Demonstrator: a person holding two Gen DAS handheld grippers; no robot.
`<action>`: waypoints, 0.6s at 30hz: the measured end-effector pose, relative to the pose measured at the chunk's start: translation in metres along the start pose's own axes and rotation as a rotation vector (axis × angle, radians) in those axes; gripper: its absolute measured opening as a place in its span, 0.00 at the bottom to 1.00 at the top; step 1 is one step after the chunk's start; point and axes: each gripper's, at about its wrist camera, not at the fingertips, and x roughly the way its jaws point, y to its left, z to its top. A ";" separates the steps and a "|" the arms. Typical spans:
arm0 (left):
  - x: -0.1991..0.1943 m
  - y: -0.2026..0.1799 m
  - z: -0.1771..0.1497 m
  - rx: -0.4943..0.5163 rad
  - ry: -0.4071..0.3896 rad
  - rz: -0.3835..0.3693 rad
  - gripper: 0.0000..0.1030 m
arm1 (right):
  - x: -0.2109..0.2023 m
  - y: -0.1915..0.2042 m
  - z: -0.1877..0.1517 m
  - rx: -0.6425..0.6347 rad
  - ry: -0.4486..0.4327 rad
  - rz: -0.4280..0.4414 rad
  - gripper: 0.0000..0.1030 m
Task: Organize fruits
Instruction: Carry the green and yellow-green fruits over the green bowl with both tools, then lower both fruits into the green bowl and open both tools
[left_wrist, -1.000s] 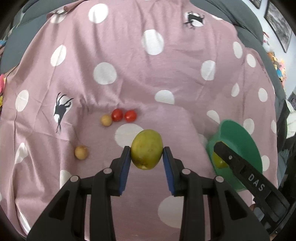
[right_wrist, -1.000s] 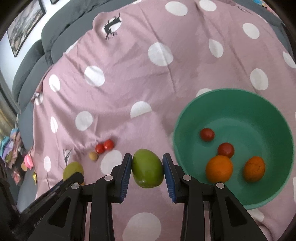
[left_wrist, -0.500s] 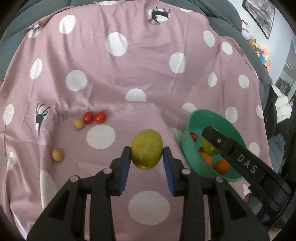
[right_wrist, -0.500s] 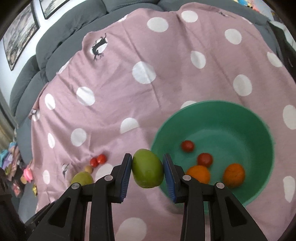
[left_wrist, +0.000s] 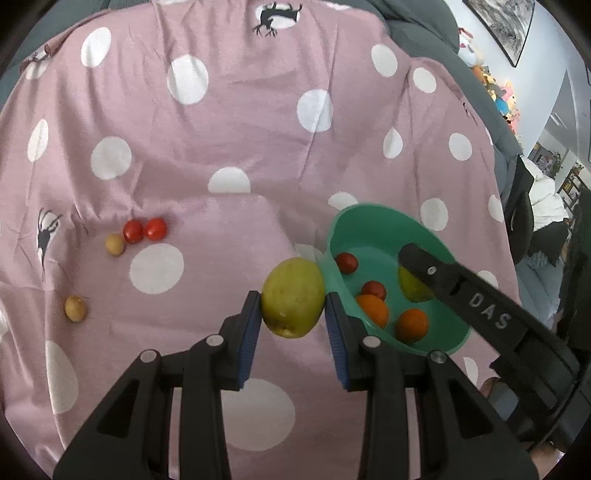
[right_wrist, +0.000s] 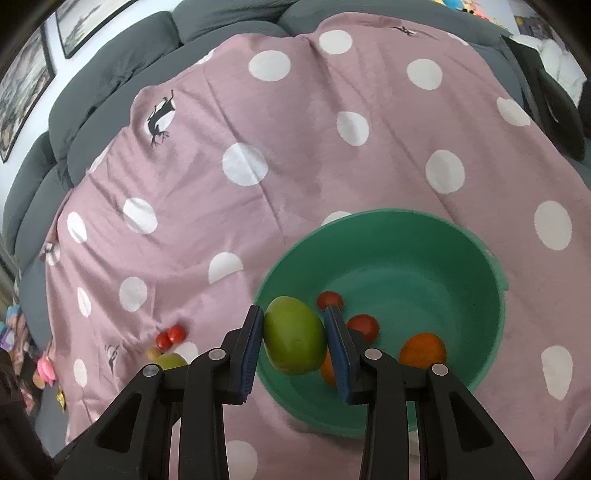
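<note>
In the left wrist view my left gripper (left_wrist: 293, 314) is shut on a yellow-green fruit (left_wrist: 293, 297), held above the cloth just left of the green bowl (left_wrist: 369, 214). In the right wrist view my right gripper (right_wrist: 294, 325) is shut on a green fruit (right_wrist: 293, 341) over the near-left rim of the bowl (right_wrist: 406, 218). The bowl holds two red tomatoes (right_wrist: 364, 326) and two oranges (right_wrist: 423, 349). On the pink dotted cloth lie two red tomatoes (left_wrist: 144, 229) and two small tan fruits (left_wrist: 114, 244).
The cloth (left_wrist: 221, 129) covers a grey sofa (right_wrist: 110, 66), whose cushions rise behind it. A black chair (left_wrist: 521, 199) and other room clutter stand past the cloth's right edge. Soft toys (right_wrist: 40, 369) lie off its left edge.
Both grippers have moved towards the bowl with their fruits. The bowl now looks larger and closer, and the right gripper's fruit has gone from beside the rim to over it.
</note>
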 end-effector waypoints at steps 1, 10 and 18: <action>0.001 0.000 0.000 -0.004 0.004 -0.004 0.34 | 0.000 -0.001 0.000 0.002 -0.001 -0.001 0.36; 0.012 -0.027 0.019 0.073 0.033 -0.041 0.33 | -0.003 -0.020 0.008 0.020 -0.016 -0.041 0.35; 0.041 -0.048 0.026 0.103 0.082 -0.093 0.34 | -0.007 -0.049 0.014 0.111 -0.027 -0.077 0.35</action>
